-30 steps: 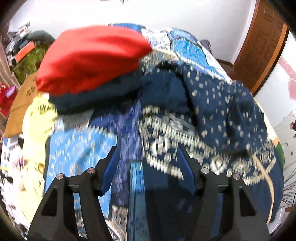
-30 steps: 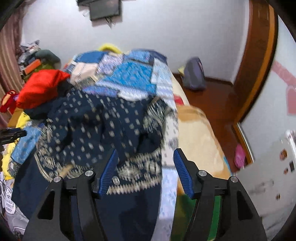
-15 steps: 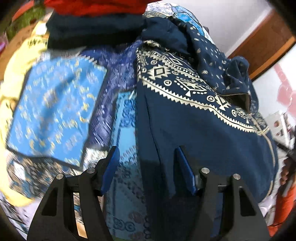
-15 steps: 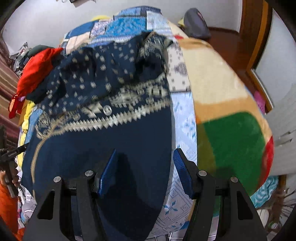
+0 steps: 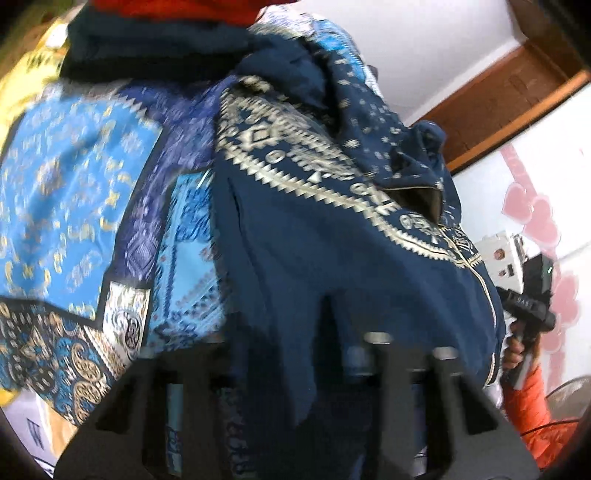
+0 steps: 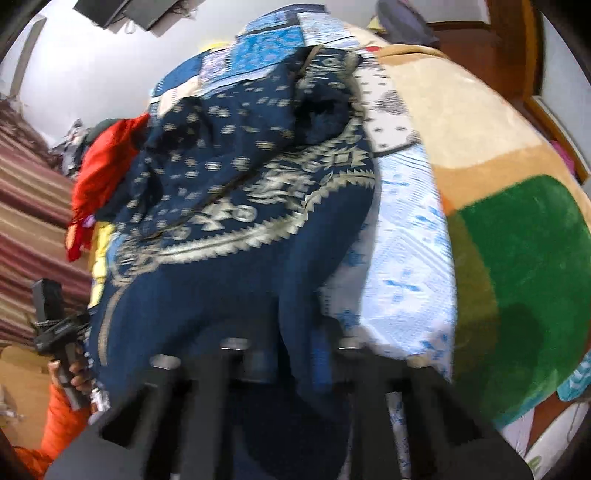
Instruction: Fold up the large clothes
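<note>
- Two claws in my feeds, and both have just been closing with cloth between the jaws.
- Left wrist view: my left claw (image 5: 317, 354) is pinched on the near hem of the navy patterned garment (image 5: 332, 240), which lies spread on the bed over a blue patchwork bedspread (image 5: 74, 177). A red cloth (image 5: 177, 9) sits at the far end. At the right edge I see the right claw (image 5: 532, 295).
- Right wrist view: my right claw (image 6: 291, 354) grips the same garment's (image 6: 240, 221) near edge; a green and tan blanket (image 6: 517, 229) lies beside it. The left claw (image 6: 55, 325) shows at the left edge, in a hand (image 6: 79, 373) with an orange sleeve (image 6: 62, 417).
</note>
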Demonstrator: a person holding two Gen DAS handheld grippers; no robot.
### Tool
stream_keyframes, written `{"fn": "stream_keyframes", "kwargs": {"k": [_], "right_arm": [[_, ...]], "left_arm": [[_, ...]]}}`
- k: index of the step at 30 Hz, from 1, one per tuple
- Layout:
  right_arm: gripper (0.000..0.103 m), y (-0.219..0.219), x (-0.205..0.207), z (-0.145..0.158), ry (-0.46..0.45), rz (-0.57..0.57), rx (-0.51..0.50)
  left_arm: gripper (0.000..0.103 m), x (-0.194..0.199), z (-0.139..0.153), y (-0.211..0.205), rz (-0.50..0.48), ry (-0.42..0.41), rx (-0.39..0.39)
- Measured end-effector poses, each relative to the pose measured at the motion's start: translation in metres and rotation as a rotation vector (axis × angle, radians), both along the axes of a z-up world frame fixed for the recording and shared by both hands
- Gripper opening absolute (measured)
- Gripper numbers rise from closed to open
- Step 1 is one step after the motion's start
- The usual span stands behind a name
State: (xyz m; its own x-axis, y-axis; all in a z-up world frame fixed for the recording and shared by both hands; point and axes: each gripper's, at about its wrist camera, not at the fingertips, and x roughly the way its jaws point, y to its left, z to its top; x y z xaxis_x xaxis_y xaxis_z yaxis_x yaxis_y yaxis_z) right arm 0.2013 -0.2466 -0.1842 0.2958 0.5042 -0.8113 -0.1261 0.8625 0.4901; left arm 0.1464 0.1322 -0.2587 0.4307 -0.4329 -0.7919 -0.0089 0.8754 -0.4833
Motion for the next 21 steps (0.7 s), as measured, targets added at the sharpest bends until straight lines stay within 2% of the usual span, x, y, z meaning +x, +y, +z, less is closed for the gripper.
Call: {"fn": "stream_keyframes", "kwargs": {"k": [1, 5, 12, 16, 19, 21], "right_arm": [[0.01, 0.003, 0.001, 0.004, -0.013, 0.002, -0.01], [0.009, 0.017, 0.009, 0.03, -0.102, 0.037, -0.027], [0.009, 0.024, 0.046, 0.078, -0.252, 0.042, -0.03], [0.009, 0.026, 0.078, 0.096, -0.303, 0.014, -0.046], [0.009, 0.027, 0.105, 0.096, -0.319, -0.019, -0.067], [0.009, 0.025, 0.121, 0.089, -0.305, -0.034, -0.081]], "left_arm": [[0.01, 0.003, 0.003, -0.005, -0.008, -0.008, 0.028], [0.008, 0.013, 0.026, -0.019, -0.038, -0.061, 0.081], [0.007, 0.045, 0.092, -0.02, -0.038, -0.209, 0.057], [0.008, 0.08, 0.13, -0.026, -0.046, -0.311, 0.118], [0.008, 0.114, 0.135, -0.027, -0.009, -0.341, 0.195], [0.008, 0.14, 0.122, -0.021, 0.032, -0.308, 0.224]]}}
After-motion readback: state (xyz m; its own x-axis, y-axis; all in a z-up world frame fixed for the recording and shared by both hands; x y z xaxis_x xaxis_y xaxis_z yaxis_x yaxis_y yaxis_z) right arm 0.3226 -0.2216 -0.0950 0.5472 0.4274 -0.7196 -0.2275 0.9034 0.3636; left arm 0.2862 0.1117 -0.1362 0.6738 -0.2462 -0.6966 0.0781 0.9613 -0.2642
